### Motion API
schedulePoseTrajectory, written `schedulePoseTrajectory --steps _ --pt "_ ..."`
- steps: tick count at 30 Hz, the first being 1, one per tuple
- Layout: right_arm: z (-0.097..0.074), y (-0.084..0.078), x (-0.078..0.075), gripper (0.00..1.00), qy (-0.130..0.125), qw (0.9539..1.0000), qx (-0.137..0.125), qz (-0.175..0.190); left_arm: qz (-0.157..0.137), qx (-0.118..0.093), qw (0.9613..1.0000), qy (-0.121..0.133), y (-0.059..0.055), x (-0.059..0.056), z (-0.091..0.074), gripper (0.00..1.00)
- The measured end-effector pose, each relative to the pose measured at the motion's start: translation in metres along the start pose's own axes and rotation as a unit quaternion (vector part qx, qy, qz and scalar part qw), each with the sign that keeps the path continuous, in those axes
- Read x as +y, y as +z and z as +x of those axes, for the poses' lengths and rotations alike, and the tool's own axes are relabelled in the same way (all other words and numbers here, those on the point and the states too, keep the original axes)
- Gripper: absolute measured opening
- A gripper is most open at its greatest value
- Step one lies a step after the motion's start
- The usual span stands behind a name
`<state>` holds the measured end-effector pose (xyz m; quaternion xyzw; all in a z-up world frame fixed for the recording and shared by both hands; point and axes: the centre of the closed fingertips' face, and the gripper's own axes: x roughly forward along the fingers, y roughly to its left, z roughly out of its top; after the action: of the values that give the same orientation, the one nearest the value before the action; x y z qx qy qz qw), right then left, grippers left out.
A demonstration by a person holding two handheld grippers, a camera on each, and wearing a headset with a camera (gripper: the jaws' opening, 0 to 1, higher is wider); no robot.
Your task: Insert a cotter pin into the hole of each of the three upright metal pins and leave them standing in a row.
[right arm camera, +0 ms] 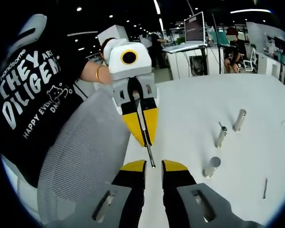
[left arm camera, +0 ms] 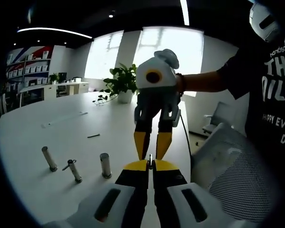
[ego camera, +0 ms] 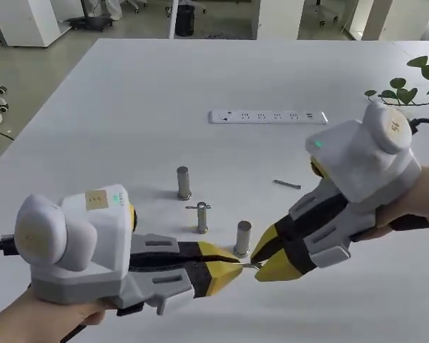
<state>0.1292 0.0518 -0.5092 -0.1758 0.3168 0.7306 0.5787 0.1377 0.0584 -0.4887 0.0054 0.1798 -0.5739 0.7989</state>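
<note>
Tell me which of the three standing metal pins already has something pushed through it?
The middle pin of the row: a cotter pin crosses it near the top. The far pin and the near pin are bare.

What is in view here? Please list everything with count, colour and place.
table: one, white
metal pins: three, grey, upright in a slanted row mid-table
inserted cotter pin: one, grey, through the middle pin's top
loose cotter pin: one, grey, lying right of the row
held cotter pin: one, grey, in the air near the front pin
power strip: one, white, behind the row
plant: one, green, far right edge
left gripper: one, white, black, yellow tips, shut on the held cotter pin
right gripper: one, same colours, open, facing the left
</note>
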Motion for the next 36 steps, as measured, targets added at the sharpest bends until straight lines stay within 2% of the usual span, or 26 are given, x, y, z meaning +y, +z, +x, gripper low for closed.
schedulePoseTrajectory --steps 6,14,19,22,26,29,36 --pt "0.001 -0.001 0.007 0.02 0.023 0.9997 -0.005 0.006 0.000 -0.004 0.9999 -0.011 0.000 -0.007 0.002 0.00" --pt "0.000 -0.003 0.011 0.00 0.035 0.9994 -0.004 0.008 -0.006 -0.009 0.9998 -0.017 -0.001 -0.011 0.003 0.00" --pt "-0.001 -0.005 0.014 0.00 0.039 0.9992 0.000 -0.010 -0.005 -0.006 0.9998 -0.020 -0.002 -0.013 0.004 0.00" --pt "-0.002 -0.006 0.014 0.00 0.037 0.9989 0.008 -0.027 -0.003 -0.004 0.9998 -0.019 -0.003 -0.013 0.005 0.01" --pt "-0.001 -0.006 0.015 0.00 0.031 0.9983 0.018 -0.045 0.013 0.006 0.9998 -0.013 -0.005 -0.013 0.006 0.01" --pt "-0.001 -0.005 0.014 0.00 0.021 0.9979 0.024 -0.056 0.021 0.009 0.9997 -0.002 -0.006 -0.009 0.005 0.02" --pt "-0.005 -0.011 -0.002 0.00 -0.016 0.9958 0.050 -0.075 0.030 0.014 0.9992 0.024 -0.008 0.001 0.004 0.09"
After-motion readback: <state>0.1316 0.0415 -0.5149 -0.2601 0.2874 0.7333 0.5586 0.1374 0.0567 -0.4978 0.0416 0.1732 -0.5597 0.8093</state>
